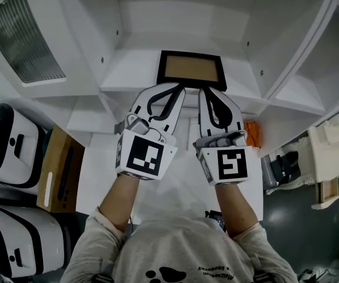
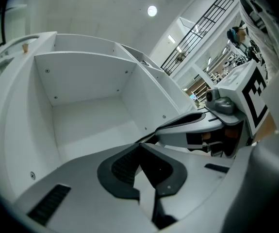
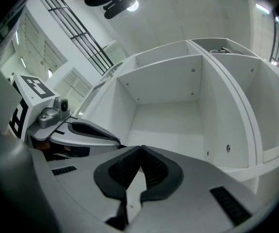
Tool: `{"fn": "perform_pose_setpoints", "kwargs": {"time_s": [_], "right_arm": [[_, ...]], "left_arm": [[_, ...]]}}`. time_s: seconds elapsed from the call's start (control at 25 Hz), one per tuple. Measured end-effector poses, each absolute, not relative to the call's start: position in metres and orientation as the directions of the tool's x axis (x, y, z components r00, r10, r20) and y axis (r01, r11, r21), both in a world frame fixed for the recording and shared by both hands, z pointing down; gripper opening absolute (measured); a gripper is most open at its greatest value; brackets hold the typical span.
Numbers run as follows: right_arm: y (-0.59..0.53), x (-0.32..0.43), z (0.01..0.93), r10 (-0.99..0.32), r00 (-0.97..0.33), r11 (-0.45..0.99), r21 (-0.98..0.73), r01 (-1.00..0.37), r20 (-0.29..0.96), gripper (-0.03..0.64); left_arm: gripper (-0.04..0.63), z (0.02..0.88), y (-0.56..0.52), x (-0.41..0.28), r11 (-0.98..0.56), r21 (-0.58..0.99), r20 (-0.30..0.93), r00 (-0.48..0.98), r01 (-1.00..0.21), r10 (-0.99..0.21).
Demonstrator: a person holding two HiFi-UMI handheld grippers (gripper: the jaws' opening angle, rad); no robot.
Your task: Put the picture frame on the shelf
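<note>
The picture frame [image 1: 190, 69], black with a tan middle, shows face-up in the centre compartment of the white shelf unit [image 1: 122, 69] in the head view. My left gripper [image 1: 180, 87] and right gripper [image 1: 204, 91] lie side by side with their tips at the frame's near edge; contact cannot be told. In the left gripper view the left gripper [image 2: 140, 145] is shut, pads meeting, nothing visible between them. The right gripper [image 3: 140, 148] is likewise shut with nothing visible between its pads. Neither gripper view shows the frame, only a bare white compartment [image 2: 90, 120] ahead.
White dividers [image 3: 226, 106] wall off further compartments to the right. On the floor at left stand white-and-black machines [image 1: 4, 140] and a cardboard box [image 1: 60, 170]. An orange item [image 1: 252, 133] and ornate white furniture [image 1: 328, 152] sit at right.
</note>
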State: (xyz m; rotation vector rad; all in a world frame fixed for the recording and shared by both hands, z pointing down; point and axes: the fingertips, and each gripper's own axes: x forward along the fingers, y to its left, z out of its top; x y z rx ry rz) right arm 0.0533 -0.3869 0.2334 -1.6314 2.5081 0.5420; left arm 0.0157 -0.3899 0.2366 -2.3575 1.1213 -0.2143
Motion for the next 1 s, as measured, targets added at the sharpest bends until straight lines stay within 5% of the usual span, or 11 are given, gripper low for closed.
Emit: {"fn": "perform_pose_setpoints", "kwargs": {"time_s": [1.0], "right_arm": [[-0.328, 0.055, 0.225, -0.878, -0.375, 0.324, 0.209, -0.923, -0.295, 0.033]], "left_arm": [[0.02, 0.227, -0.33, 0.006, -0.523, -0.397, -0.146, 0.614, -0.754, -0.775]]}}
